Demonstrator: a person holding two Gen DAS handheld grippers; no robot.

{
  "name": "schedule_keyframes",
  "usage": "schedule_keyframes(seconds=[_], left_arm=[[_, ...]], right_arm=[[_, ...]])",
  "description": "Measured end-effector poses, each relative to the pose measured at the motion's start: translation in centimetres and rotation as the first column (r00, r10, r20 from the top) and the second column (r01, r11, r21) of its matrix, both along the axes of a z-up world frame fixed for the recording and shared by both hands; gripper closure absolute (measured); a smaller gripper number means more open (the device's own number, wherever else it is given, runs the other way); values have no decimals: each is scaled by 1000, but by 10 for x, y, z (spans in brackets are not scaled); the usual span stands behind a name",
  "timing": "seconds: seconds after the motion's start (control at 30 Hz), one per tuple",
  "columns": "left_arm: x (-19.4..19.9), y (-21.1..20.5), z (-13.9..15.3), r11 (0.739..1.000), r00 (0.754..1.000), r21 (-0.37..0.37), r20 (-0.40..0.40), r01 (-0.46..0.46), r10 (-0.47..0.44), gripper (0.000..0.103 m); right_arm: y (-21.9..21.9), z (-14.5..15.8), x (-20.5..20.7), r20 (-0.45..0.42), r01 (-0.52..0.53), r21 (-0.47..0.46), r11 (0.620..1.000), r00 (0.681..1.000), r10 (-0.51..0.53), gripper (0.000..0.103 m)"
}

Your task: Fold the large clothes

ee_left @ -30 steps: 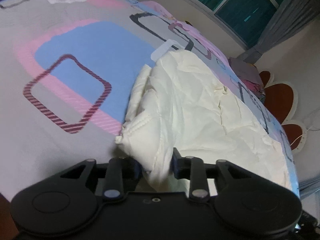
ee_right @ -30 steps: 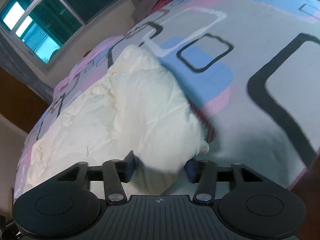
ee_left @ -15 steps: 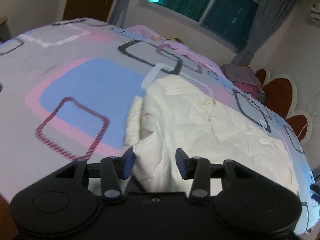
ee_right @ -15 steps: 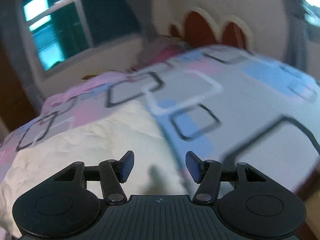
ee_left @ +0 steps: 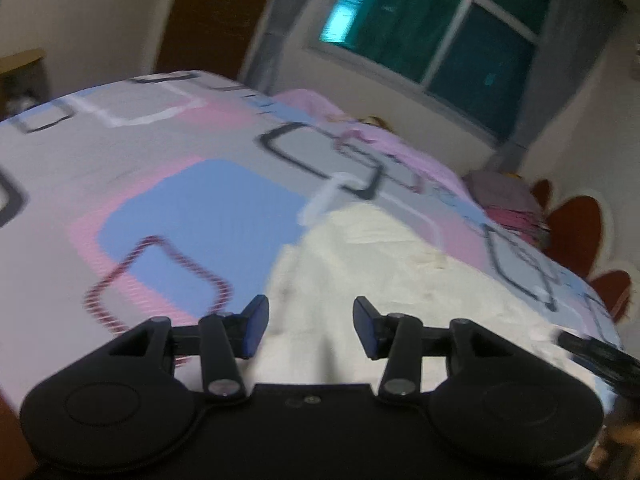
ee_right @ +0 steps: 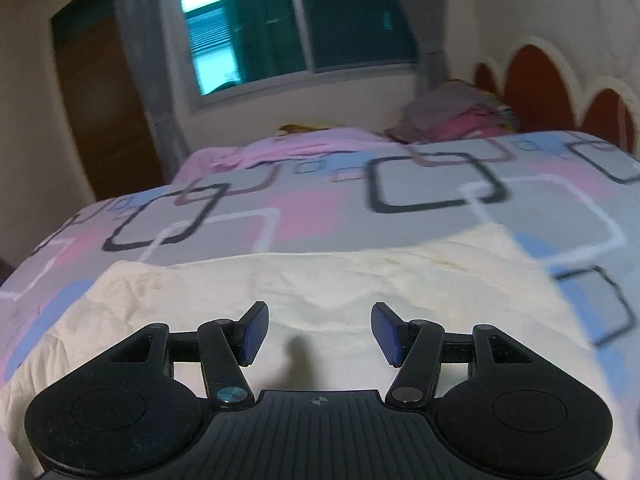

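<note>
Opening left gripper (ee_left: 310, 326), cream garment (ee_left: 400, 280) released

We note a cream garment (ee_right: 320, 280) on a grey bedsheet (ee_left: 132, 152) patterned with pink and blue blocks and dark, white and striped maroon rounded-square outlines, and blue gripper pads (ee_right: 252, 332).

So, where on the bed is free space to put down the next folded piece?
Free: the patterned bedspread left of the cream garment, and the strip between it and the pink bedding. Crowded: the clothes pile near the headboard.
</note>
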State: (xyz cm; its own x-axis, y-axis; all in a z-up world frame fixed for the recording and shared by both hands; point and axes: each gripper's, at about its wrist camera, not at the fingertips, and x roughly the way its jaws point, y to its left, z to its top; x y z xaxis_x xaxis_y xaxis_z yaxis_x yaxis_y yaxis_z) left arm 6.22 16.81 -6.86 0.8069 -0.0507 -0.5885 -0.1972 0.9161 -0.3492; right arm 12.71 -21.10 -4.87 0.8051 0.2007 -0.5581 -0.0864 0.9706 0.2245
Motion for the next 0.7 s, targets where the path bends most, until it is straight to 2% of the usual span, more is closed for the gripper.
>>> schedule_keyframes(seconds=[0.1,0.17,0.27,0.3,0.43,0.5,0.6,0.7], left_arm=[[27,-30,-6,996,996,11,13,89,-90,58],[50,-51,-18,989,990,39,6,144,-144,58],[85,-66,-46,986,987,57,-57,156,-153,59],[91,-66,-56,987,988,80,-73,141,-135,62],[92,-72,-75,970,988,192,-65,153,-143,64],[92,-75,-75,968,988,202,-73,152,-140,64],[95,-69,-62,973,986,175,-102,150,-134,66],[84,-58,-45,983,988,128,-98,131,-119,58]], right_arm=[[23,-20,15,-27,-14,-94,995,1000,12,45],[28,-41,25,-96,-24,-101,995,995,14,45],[35,-58,26,-88,-34,-152,988,996,20,45],[36,-62,26,-88,-38,-157,987,996,24,45],[35,-85,36,-88,-42,-162,986,996,28,46],[38,-86,43,-107,-46,-175,983,994,28,45],[29,-72,43,-121,-61,-148,987,992,44,45],[19,-49,27,-79,-42,-121,992,996,33,45]])
